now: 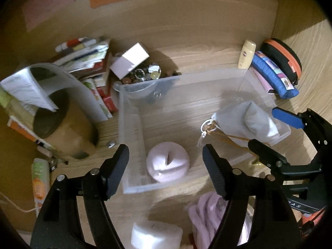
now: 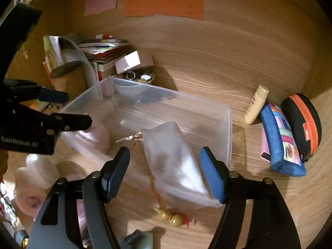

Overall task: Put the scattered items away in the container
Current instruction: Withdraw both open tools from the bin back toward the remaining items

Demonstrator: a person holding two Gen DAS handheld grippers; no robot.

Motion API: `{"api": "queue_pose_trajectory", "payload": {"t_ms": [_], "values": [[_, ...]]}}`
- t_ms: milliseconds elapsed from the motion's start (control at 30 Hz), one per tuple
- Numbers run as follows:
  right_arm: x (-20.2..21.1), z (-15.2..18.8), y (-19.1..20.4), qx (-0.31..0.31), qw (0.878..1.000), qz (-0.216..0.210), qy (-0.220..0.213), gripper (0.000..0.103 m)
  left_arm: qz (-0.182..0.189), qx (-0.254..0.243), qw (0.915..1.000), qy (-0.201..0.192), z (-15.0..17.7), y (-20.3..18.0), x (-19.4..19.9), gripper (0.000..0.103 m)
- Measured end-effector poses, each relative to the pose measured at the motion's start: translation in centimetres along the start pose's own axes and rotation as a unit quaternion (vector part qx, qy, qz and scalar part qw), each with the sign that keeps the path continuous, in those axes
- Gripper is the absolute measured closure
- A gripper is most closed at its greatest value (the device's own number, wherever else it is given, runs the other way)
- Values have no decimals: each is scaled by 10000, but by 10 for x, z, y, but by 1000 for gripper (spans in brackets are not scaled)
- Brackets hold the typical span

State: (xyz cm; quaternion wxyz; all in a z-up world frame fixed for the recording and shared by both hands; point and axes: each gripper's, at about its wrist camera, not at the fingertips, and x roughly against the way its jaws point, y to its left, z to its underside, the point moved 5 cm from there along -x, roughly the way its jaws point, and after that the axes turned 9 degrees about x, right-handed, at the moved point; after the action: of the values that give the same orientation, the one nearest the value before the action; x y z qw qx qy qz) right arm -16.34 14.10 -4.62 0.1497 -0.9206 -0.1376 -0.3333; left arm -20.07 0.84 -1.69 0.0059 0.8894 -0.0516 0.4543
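A clear plastic container (image 1: pixel 128 103) (image 2: pixel 228 124) sits on the wooden desk. Inside it lie a round pale pink item (image 1: pixel 167 164) (image 2: pixel 97 137) and a grey-white cloth pouch (image 1: pixel 247 120) (image 2: pixel 172 159) that drapes over the container's near rim. The pouch's orange cord hangs outside and ends in yellow beads (image 2: pixel 171 217). My left gripper (image 1: pixel 166 170) is open and empty above the pink item. My right gripper (image 2: pixel 165 172) is open, its jaws either side of the pouch. It also shows in the left wrist view (image 1: pixel 274 130).
A pink knitted cloth (image 1: pixel 207 217) and a white roll (image 1: pixel 155 236) lie in front of the container. A book stack (image 1: pixel 91 62), a lamp (image 1: pixel 51 87) and a bowl of trinkets (image 1: pixel 145 74) stand left. A yellow bottle (image 2: pixel 256 103), blue pencil case (image 2: pixel 280 143) and black-orange case (image 2: pixel 303 122) are right.
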Motion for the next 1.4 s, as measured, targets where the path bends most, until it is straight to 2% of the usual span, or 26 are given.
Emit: {"api": "queue_pose_trajectory", "payload": {"t_ms": [167, 300, 400, 533, 600, 733, 833, 1000, 1133, 1300, 1400], "values": [[30, 4, -1, -202, 9996, -125, -175, 37, -1, 170, 9996, -231, 9, 9, 36, 25], [54, 12, 0, -390, 9986, -242, -271, 36, -168, 234, 9983, -504, 17, 18, 67, 21], [67, 17, -11, -798, 9955, -378, -352, 36, -366, 241, 9969, -657, 25, 26, 83, 18], [87, 24, -37, -1466, 9860, -657, -448, 36, -264, 319, 9962, -762, 38, 33, 106, 18], [99, 26, -44, -1589, 9834, -702, -524, 36, -249, 315, 9951, -904, 44, 37, 124, 18], [118, 30, -45, -1474, 9851, -635, -610, 36, -226, 281, 9928, -1143, 57, 39, 150, 14], [121, 38, -39, -1311, 9879, -617, -557, 29, -228, 262, 9909, -1302, 71, 45, 161, 9], [113, 58, -31, -1217, 9895, -690, -350, 29, -146, 354, 9937, -1055, 92, 57, 152, 9], [109, 70, -22, -1121, 9902, -791, -244, 29, -215, 369, 9949, -915, 102, 66, 154, 9], [108, 77, -13, -974, 9911, -890, -171, 29, -10, 564, 9946, -872, 97, 83, 184, 9], [107, 80, -10, -885, 9921, -876, -134, 29, 26, 606, 9931, -1008, 87, 91, 213, 9]]}}
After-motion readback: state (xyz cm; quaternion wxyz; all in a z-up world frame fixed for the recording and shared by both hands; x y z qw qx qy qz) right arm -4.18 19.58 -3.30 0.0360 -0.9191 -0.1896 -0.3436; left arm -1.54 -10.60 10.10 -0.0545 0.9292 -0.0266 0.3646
